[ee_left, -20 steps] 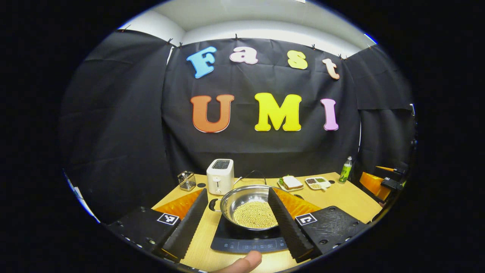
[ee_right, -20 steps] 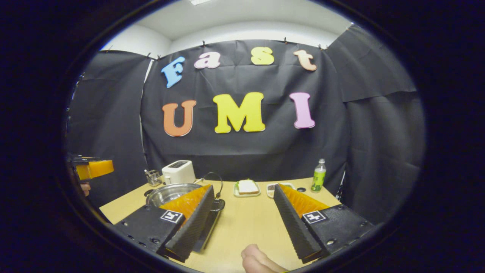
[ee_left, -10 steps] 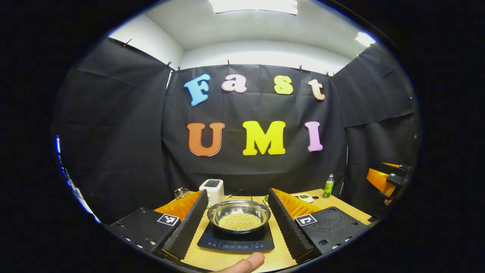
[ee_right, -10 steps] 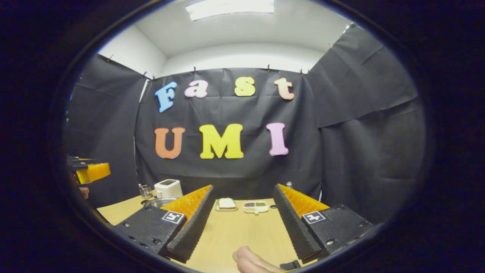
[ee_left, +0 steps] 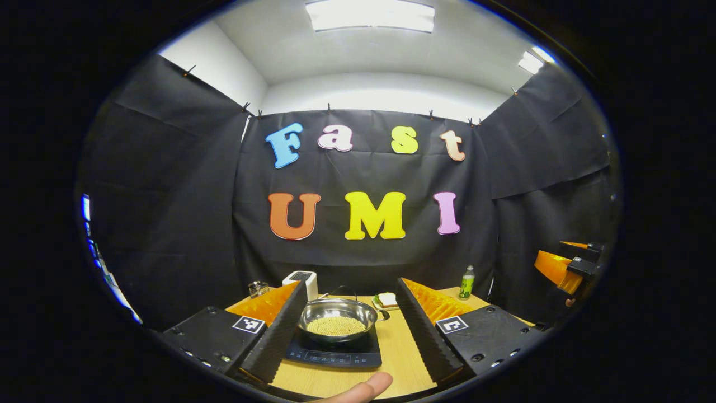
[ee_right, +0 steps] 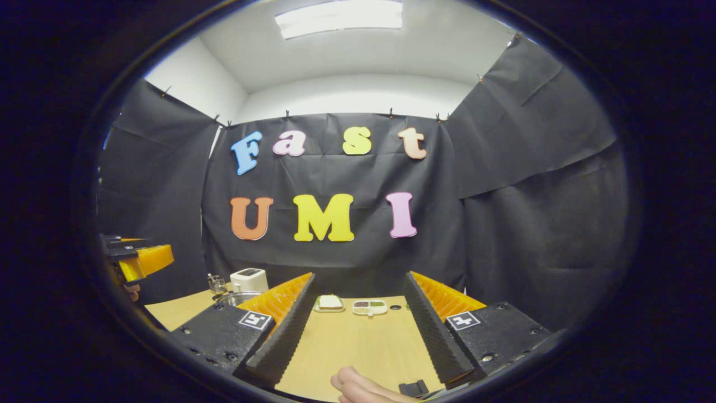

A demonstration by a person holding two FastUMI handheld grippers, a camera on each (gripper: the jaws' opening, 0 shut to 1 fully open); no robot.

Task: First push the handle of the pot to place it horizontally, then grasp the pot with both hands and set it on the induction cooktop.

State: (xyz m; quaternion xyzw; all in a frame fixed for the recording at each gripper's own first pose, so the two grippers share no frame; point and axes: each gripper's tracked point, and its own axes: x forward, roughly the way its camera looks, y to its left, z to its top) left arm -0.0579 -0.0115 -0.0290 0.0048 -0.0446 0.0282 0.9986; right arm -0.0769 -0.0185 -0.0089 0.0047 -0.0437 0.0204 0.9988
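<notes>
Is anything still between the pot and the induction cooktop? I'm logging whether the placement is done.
Nothing visible does: the pot already sits on the induction cooktop, framed between the open left gripper fingers, which do not touch it.

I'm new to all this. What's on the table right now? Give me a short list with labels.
pot: steel pot holding small yellow beads, sitting on the cooktop
left tool: open, apart from the pot
right tool: open, over bare table
behind the pot: white toaster
far side of the table: green bottle, sandwich on a plate
</notes>
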